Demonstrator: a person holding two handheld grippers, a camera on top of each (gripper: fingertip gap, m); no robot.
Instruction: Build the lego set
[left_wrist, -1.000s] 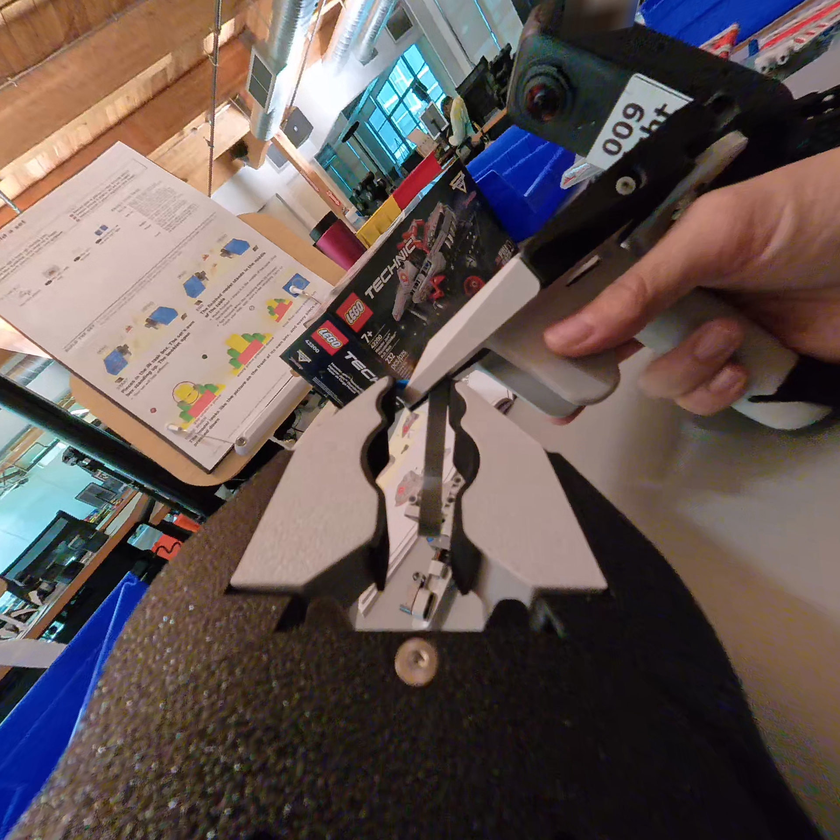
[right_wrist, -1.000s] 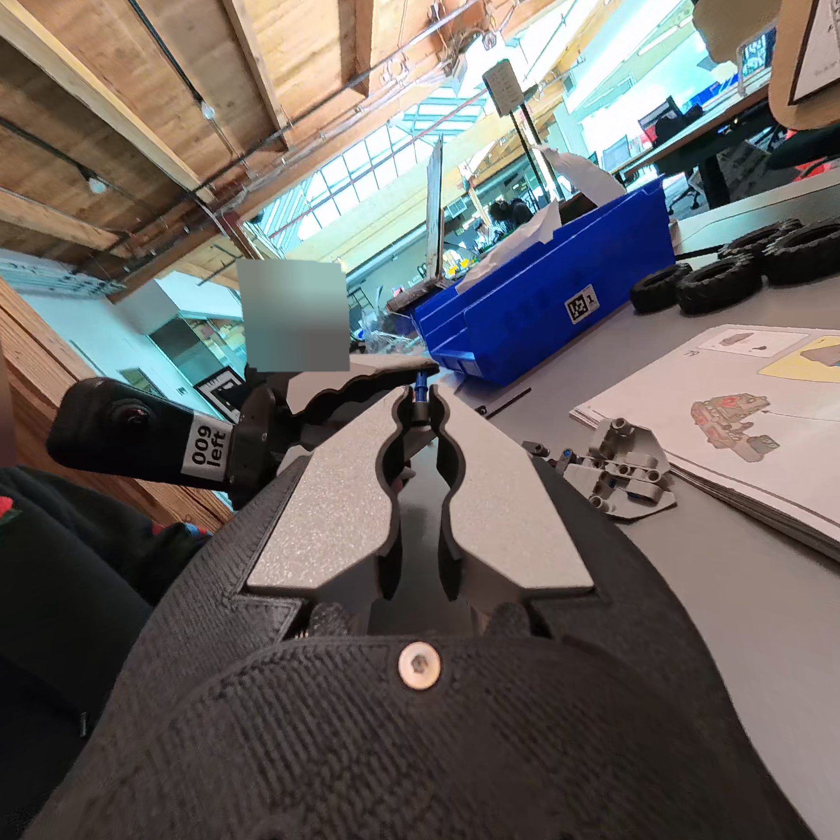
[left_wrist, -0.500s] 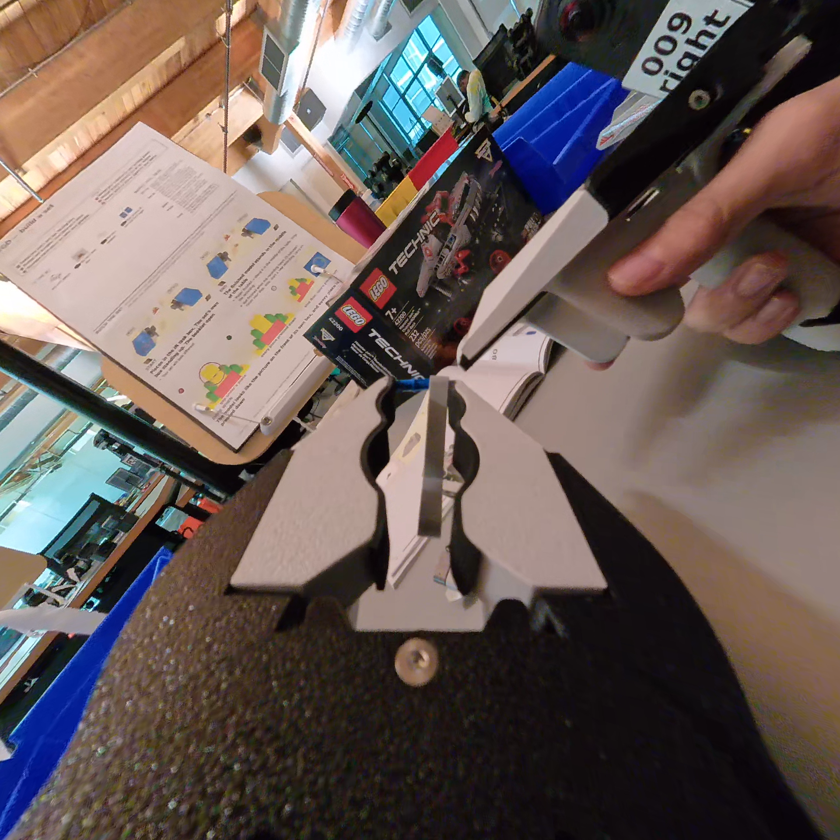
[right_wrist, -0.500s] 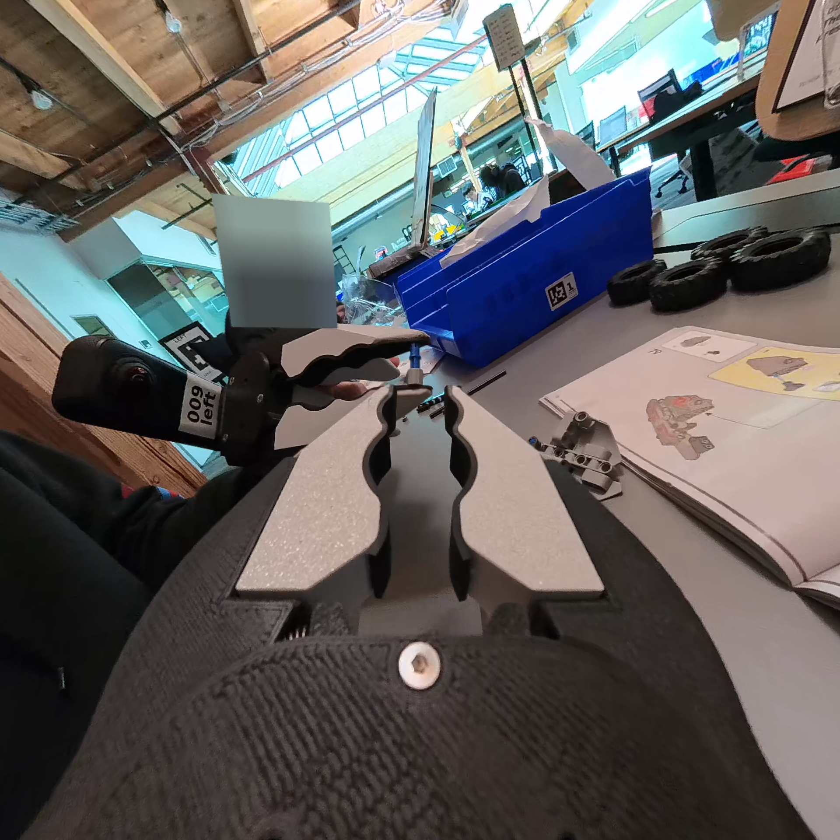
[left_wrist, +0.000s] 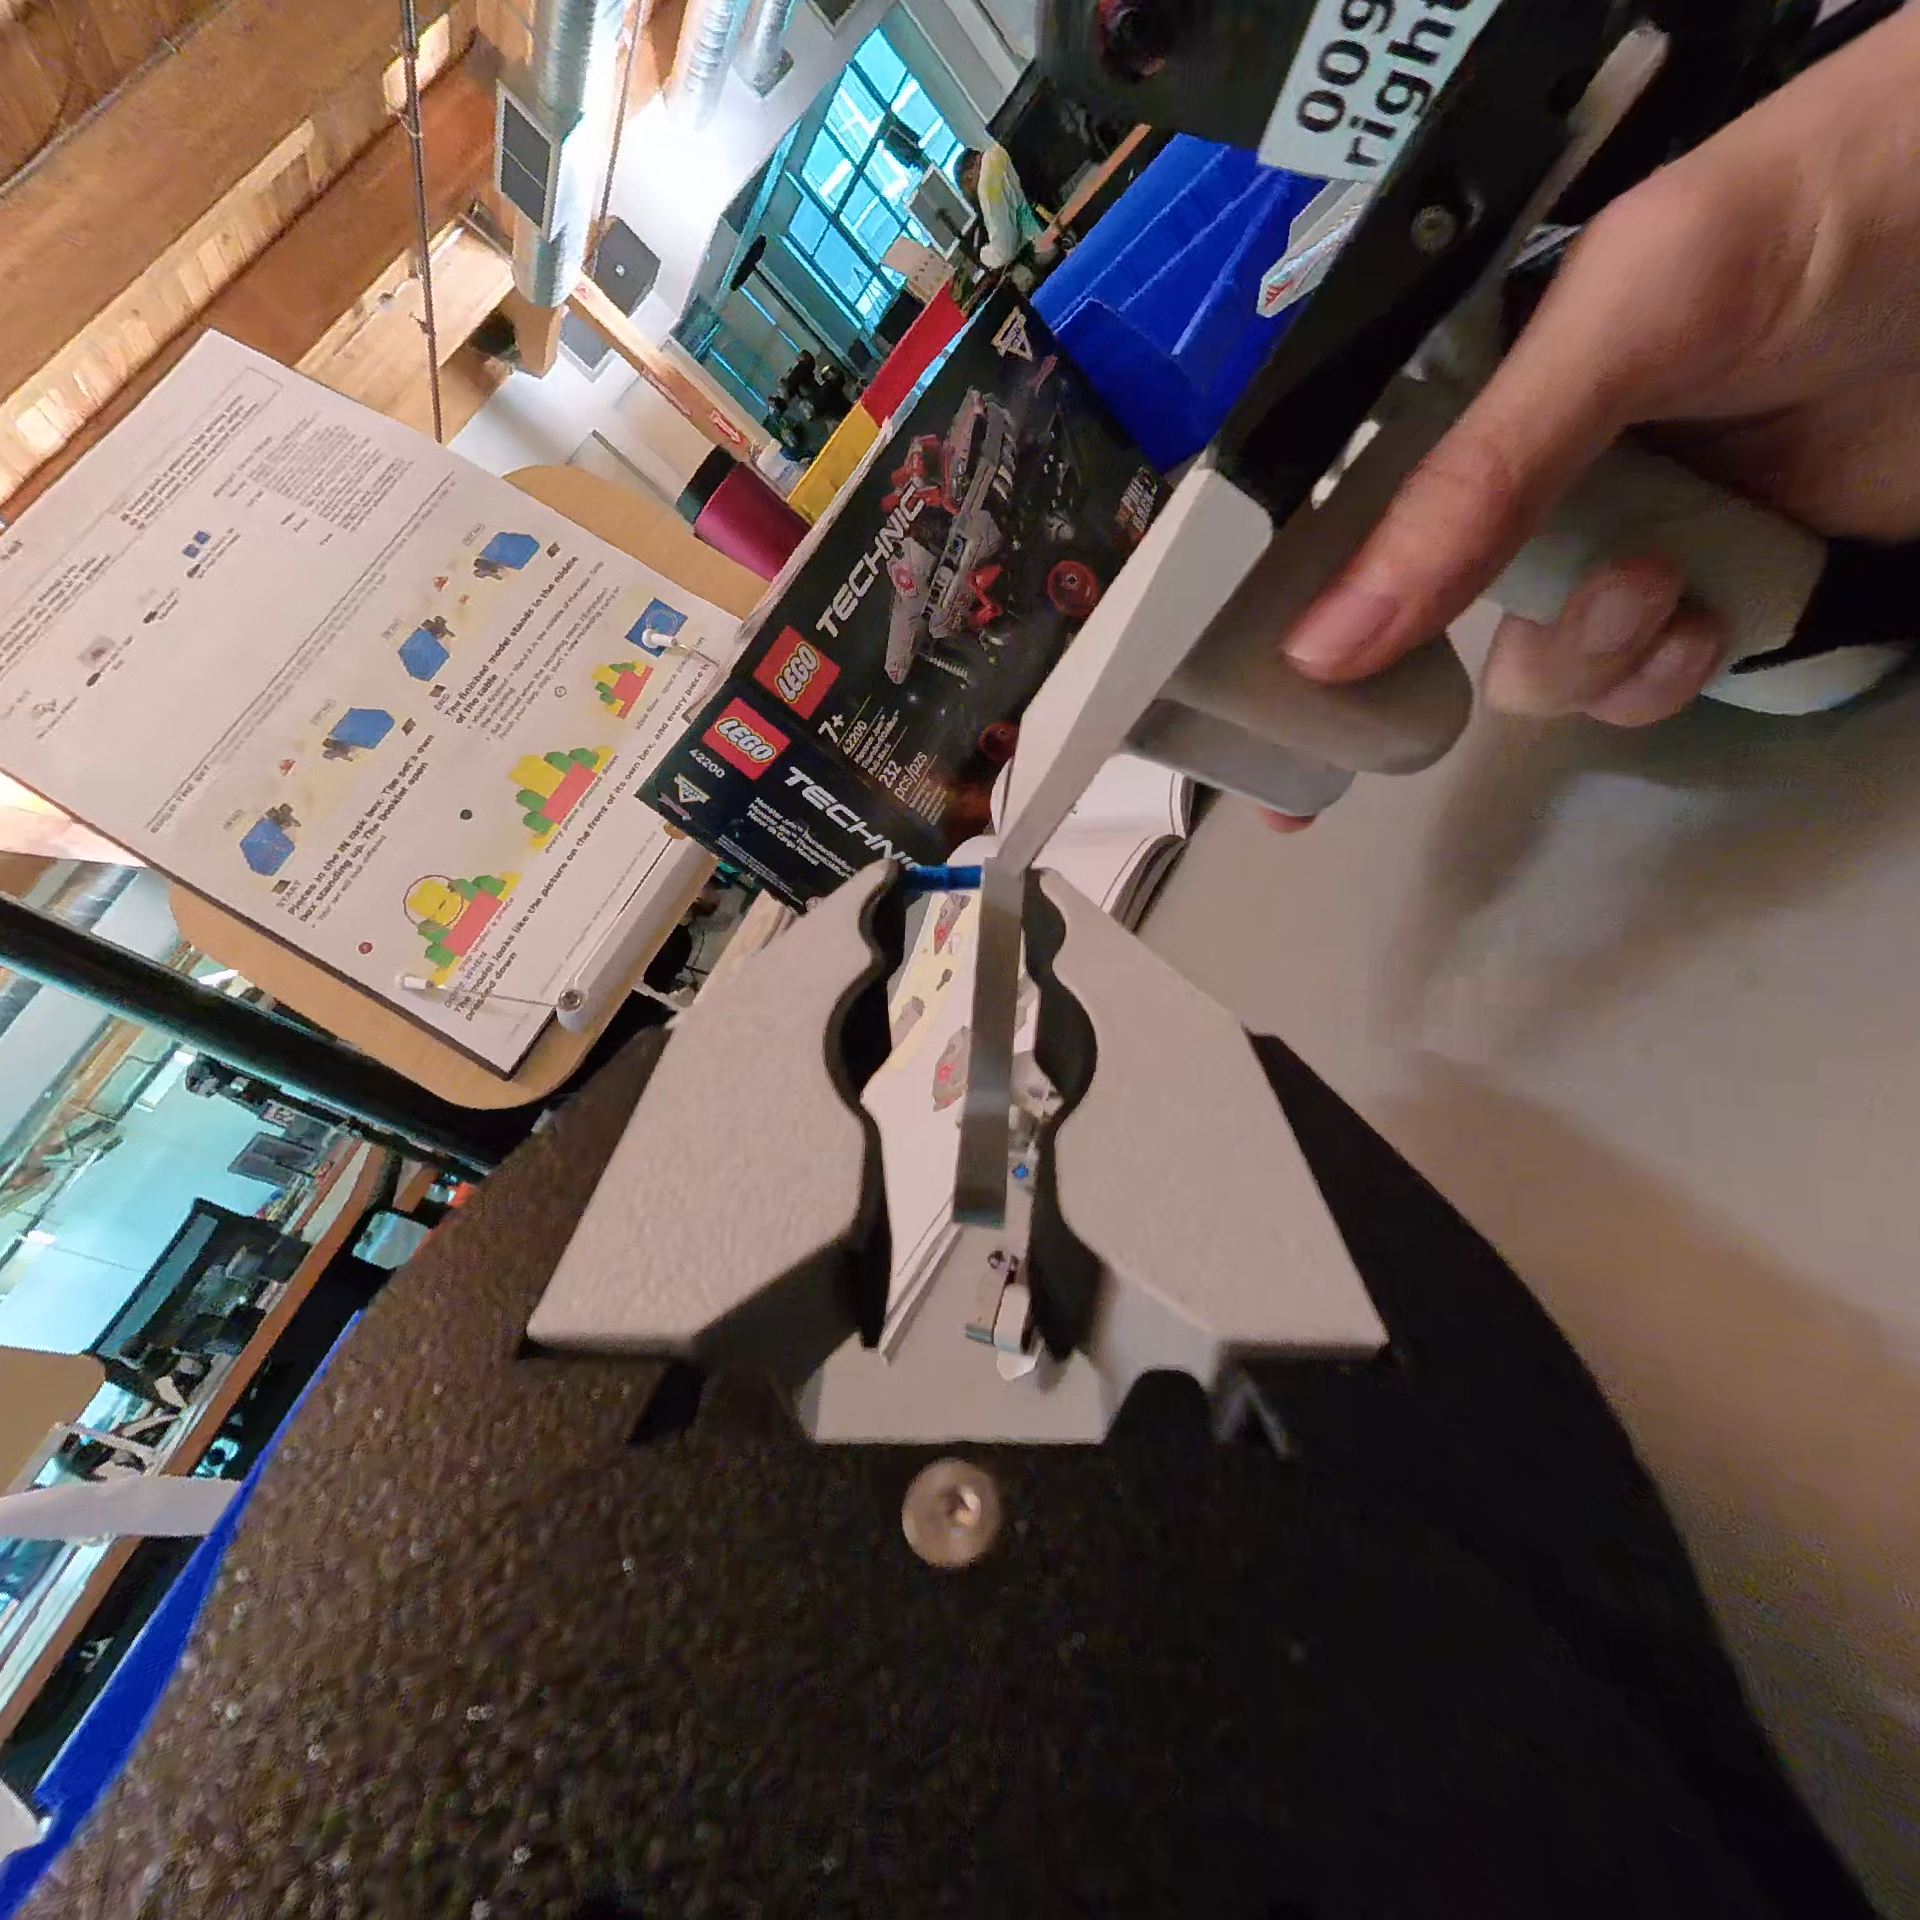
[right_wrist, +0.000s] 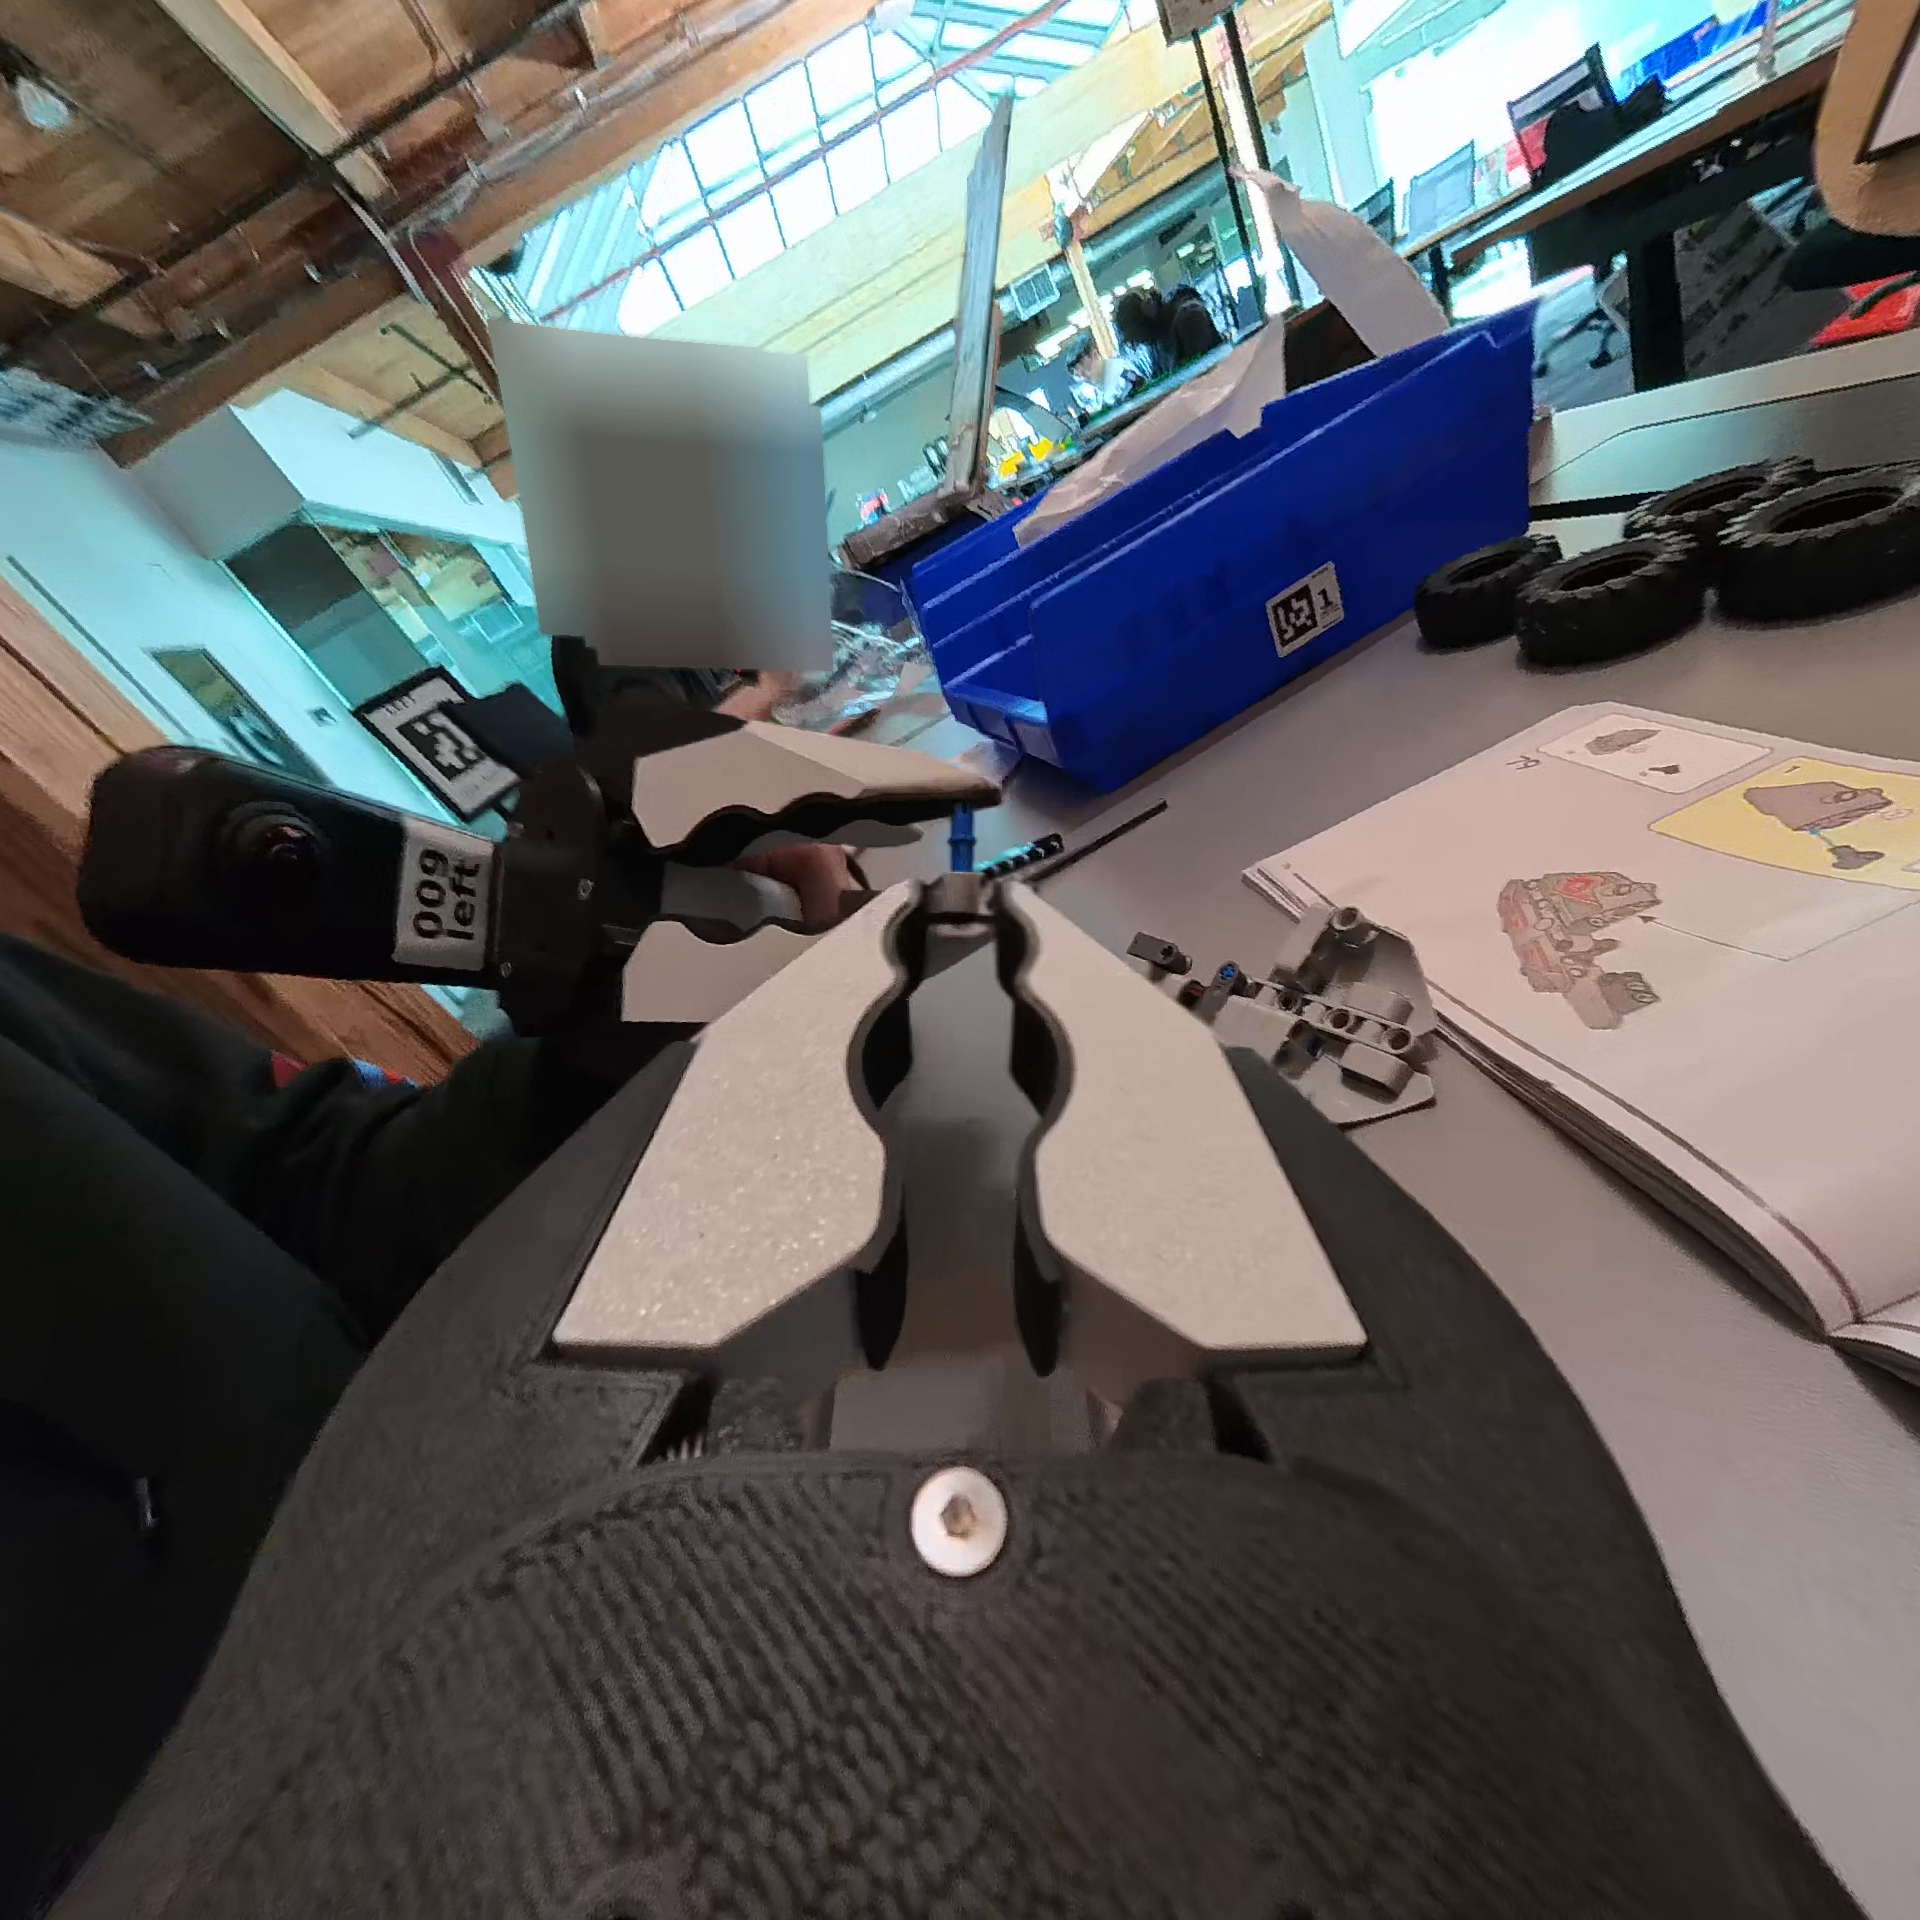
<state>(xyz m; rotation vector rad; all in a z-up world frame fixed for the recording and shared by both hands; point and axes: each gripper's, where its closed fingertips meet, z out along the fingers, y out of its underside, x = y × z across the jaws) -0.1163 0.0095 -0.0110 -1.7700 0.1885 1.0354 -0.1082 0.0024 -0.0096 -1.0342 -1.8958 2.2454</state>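
Observation:
A small blue pin (left_wrist: 935, 876) lies crosswise between the tips of my left gripper (left_wrist: 961, 883), one end against the left finger. The jaws stand a pin's length apart and hold it above the table. In the right wrist view the pin (right_wrist: 961, 836) hangs from the left gripper's (right_wrist: 971, 805) upper fingertip. Its lower end meets a small grey piece (right_wrist: 956, 920). My right gripper (right_wrist: 958, 914) is shut on that grey piece. In the left wrist view the right gripper's fingers (left_wrist: 1101, 675) reach in from the upper right and hide the grey piece.
On the grey table (right_wrist: 1558, 1351) lie an open instruction booklet (right_wrist: 1662, 987), a grey sub-assembly (right_wrist: 1330, 1029), a thin black axle (right_wrist: 1101, 831), several black tyres (right_wrist: 1662, 582) and a blue bin (right_wrist: 1247, 644). The set box (left_wrist: 935, 623) and an instruction sheet (left_wrist: 343, 675) stand behind. Less than 4 cm separates the two grippers' tips.
A second ago my right tips were closed at the blue pin. They opened, and now they are closed on the grey piece at its end. The left gripper has kept the pin.

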